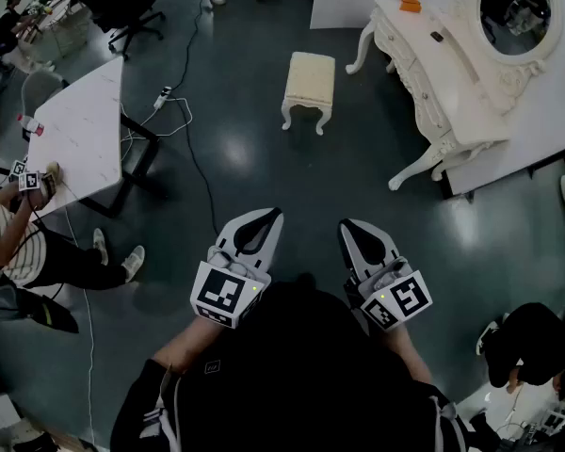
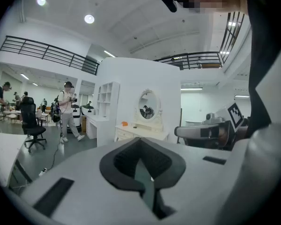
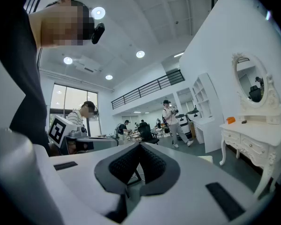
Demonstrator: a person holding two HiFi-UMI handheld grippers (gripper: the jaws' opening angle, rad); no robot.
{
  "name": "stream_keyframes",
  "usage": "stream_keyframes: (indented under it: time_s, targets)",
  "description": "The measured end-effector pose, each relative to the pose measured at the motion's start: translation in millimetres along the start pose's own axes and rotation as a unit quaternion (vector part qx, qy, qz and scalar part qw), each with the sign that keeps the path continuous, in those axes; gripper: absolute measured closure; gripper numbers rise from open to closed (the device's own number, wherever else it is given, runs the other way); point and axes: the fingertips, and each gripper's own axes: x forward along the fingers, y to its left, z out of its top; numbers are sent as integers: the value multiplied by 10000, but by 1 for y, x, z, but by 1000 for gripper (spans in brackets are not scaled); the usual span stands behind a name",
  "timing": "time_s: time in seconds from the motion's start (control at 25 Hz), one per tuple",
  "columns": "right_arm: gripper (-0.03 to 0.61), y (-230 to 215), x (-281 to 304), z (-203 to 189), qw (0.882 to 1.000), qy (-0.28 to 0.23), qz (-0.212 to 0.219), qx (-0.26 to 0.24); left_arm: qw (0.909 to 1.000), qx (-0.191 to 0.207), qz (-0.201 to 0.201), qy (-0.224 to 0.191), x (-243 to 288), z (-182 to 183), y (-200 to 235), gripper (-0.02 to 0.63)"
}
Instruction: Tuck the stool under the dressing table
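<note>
A cream cushioned stool (image 1: 310, 83) with curved white legs stands on the dark floor, out in the open to the left of the white dressing table (image 1: 433, 73) with its oval mirror. Both grippers are held close to my body, well short of the stool. My left gripper (image 1: 269, 215) is shut with nothing in it, and so is my right gripper (image 1: 347, 225). In the left gripper view the shut gripper (image 2: 141, 142) points towards the dressing table (image 2: 140, 132). In the right gripper view the gripper (image 3: 140, 147) is shut, with the dressing table (image 3: 253, 135) at the right and the stool's edge (image 3: 206, 159) just showing.
A marble-top table (image 1: 75, 130) stands at the left, with a power strip and cable (image 1: 165, 94) trailing over the floor beside it. A person (image 1: 19, 243) sits at the left, another (image 1: 527, 347) at the lower right. An orange object (image 1: 410, 4) lies on the dressing table.
</note>
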Motion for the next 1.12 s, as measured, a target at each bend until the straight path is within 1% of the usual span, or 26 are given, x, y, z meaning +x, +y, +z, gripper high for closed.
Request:
stream_keyframes:
  time_s: [0.28, 0.4, 0.56, 0.68, 0.8, 0.92, 1.12]
  targets:
    - [560, 1, 5, -4, 10000, 26, 18, 78, 10000, -44, 20, 30, -1, -1, 5, 608]
    - [560, 2, 12, -9, 9999, 74, 36, 128, 9998, -104, 141, 9, -6, 0, 21, 609]
    - [560, 11, 28, -17, 9998, 128, 23, 149, 9997, -60, 236, -29, -16, 0, 45, 609]
    - [560, 20, 45, -23, 9994, 132, 11, 334, 9997, -120, 205, -40, -23, -5, 60, 607]
    - [560, 33, 66, -28, 9984, 128, 79, 536, 9999, -141, 91, -8, -34, -12, 72, 608]
    - [560, 47, 85, -33, 9984, 144, 113, 533, 10000, -60, -46, 62, -45, -21, 85, 608]
    - [560, 53, 108, -35, 9981, 100, 80, 608, 9999, -107, -9, 103, -53, -27, 113, 609]
